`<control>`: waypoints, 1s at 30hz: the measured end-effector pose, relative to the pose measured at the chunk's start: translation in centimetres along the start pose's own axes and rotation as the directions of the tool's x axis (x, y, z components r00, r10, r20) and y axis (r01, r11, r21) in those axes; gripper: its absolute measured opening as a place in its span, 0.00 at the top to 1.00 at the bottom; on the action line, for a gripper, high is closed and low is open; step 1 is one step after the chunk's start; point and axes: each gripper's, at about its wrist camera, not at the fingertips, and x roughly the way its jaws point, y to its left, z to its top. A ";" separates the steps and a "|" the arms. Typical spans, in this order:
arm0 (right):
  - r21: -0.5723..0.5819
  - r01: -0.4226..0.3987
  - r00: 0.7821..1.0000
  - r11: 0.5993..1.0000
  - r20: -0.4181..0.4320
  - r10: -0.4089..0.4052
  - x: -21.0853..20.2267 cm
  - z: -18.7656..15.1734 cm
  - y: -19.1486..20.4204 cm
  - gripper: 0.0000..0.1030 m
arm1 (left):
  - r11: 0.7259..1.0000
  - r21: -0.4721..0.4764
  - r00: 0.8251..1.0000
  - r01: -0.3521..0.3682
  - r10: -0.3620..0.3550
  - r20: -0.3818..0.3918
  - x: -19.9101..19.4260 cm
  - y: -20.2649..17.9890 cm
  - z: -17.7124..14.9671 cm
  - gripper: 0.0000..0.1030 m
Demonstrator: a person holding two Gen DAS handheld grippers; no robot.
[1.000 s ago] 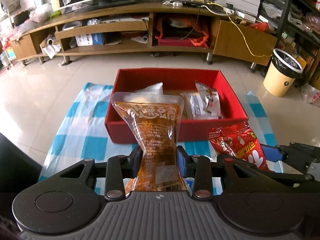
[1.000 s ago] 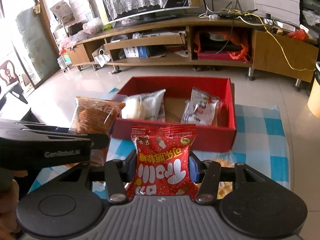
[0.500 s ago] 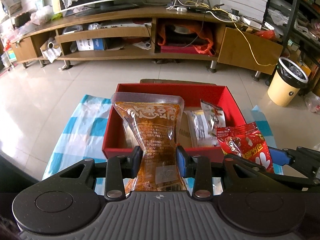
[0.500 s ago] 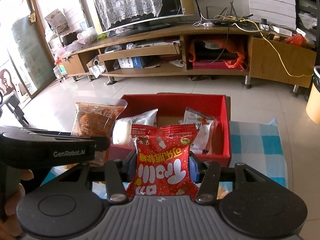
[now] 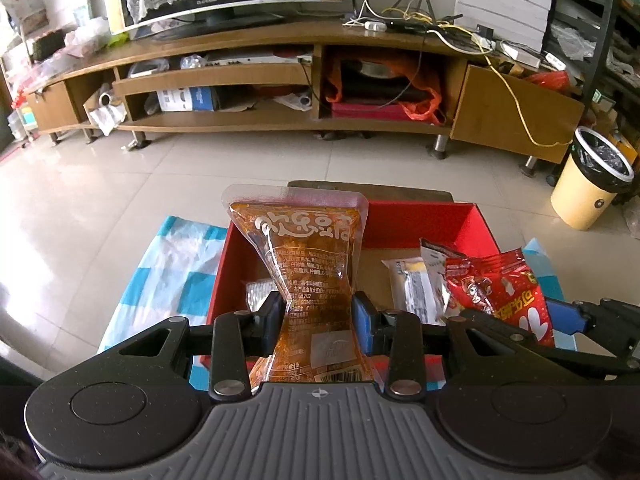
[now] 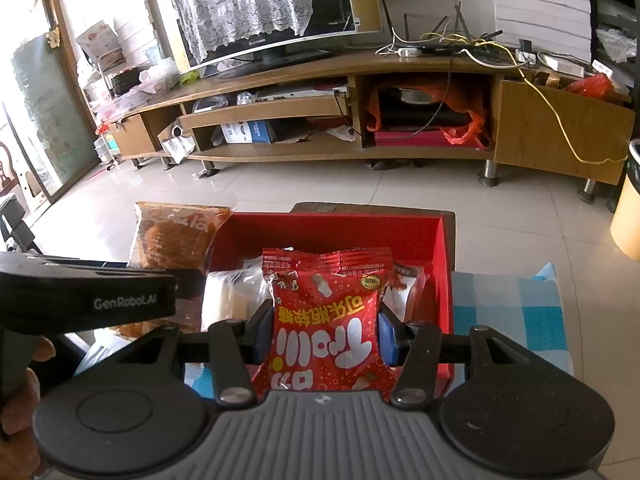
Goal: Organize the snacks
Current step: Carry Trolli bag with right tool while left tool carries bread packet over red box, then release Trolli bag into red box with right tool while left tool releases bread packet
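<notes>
My left gripper (image 5: 319,316) is shut on an orange snack pouch (image 5: 304,252) with white lettering, pinched at its waist and held upright over the near left part of the red box (image 5: 424,224). My right gripper (image 6: 323,330) is shut on a red candy packet (image 6: 326,312), over the box's (image 6: 328,228) near wall. That red packet (image 5: 496,292) shows at the right of the left wrist view. The orange pouch (image 6: 176,232) and the left gripper's black body (image 6: 88,300) appear at the left of the right wrist view. Wrapped snacks (image 5: 412,284) lie inside the box.
The box sits on a blue-and-white checked cloth (image 5: 168,272) on a tiled floor. A long wooden TV stand (image 5: 280,92) runs across the back. A cream bin (image 5: 588,184) stands at the right. A person's hand (image 6: 24,376) holds the left gripper.
Both grippers have moved forward toward the box with their packets; the box now lies right under them and the near cloth has dropped out of sight.
</notes>
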 end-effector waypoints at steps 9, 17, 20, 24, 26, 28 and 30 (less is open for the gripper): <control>0.001 0.021 1.000 1.000 -0.018 -0.021 2.6 1.2 -1.1 0.54 | 1.000 0.004 1.000 -0.018 0.018 -0.012 2.2 -0.1 1.1 0.56; 0.017 0.024 1.000 1.000 -0.016 -0.024 4.5 2.1 -2.1 0.54 | 0.999 0.008 0.999 -0.042 0.042 -0.030 4.0 -0.4 1.2 0.56; 0.023 0.021 1.000 1.000 -0.023 -0.020 5.2 2.0 -2.1 0.54 | 0.999 0.014 0.998 -0.048 0.048 -0.035 4.6 -0.6 1.3 0.56; 0.015 0.025 0.999 1.000 -0.030 -0.025 6.0 1.8 -2.1 0.54 | 0.998 0.014 0.998 -0.057 0.058 -0.040 5.3 -0.6 1.4 0.56; 0.013 0.032 0.999 0.999 -0.031 -0.031 6.3 1.7 -2.2 0.54 | 0.998 0.013 0.997 -0.060 0.061 -0.045 5.6 -0.5 1.4 0.55; 0.014 0.039 0.999 0.999 -0.034 -0.039 6.5 1.8 -2.3 0.54 | 0.998 0.016 0.997 -0.062 0.062 -0.048 5.8 -0.5 1.4 0.54; 0.022 0.044 0.998 0.999 -0.035 -0.044 6.7 1.7 -2.5 0.54 | 0.998 0.019 0.997 -0.063 0.064 -0.047 5.9 -0.6 1.5 0.53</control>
